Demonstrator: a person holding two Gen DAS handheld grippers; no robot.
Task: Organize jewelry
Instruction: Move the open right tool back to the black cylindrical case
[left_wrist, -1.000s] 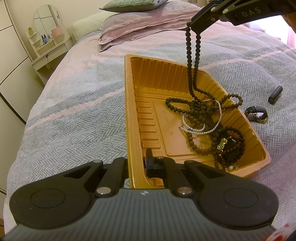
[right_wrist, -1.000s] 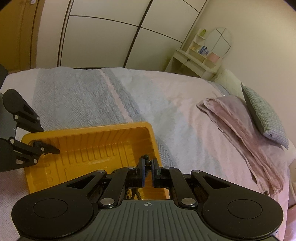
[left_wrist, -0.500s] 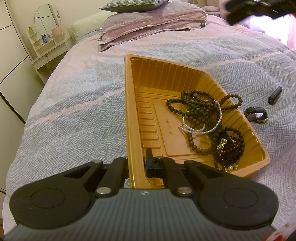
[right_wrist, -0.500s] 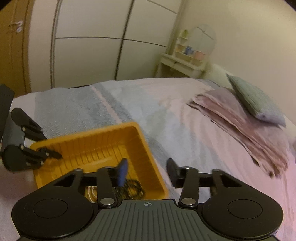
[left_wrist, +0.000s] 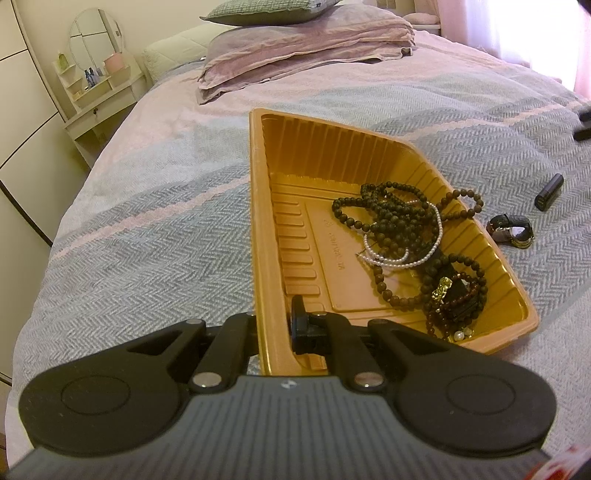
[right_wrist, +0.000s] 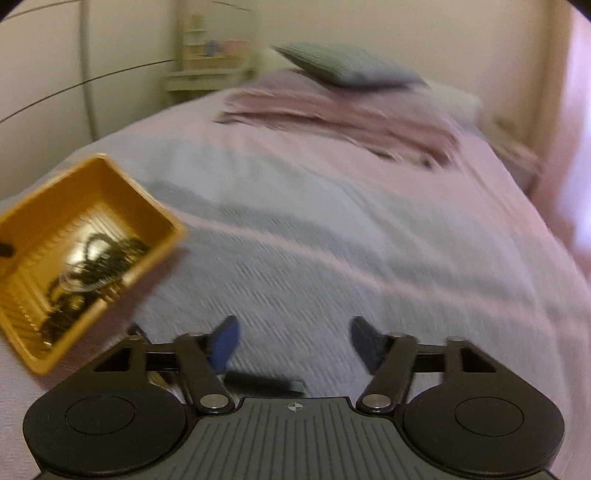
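**Left fingers pinch tray, right fingers spread**

Left fingers (left_wrist: 275, 328) clamp the near wall of the tray (left_wrist: 258, 206). Right fingers (right_wrist: 291, 345) have just been opening, nothing between them, over the bed (right_wrist: 332, 240); tray well to their left. Beads (left_wrist: 402, 229) and a pearl strand (left_wrist: 402, 258) lie in the tray. Left view alone shows a watch (left_wrist: 511, 230) and a black tube (left_wrist: 549, 192) on the bed beside it. Right view is blurred; pillows (right_wrist: 347, 70) beyond.
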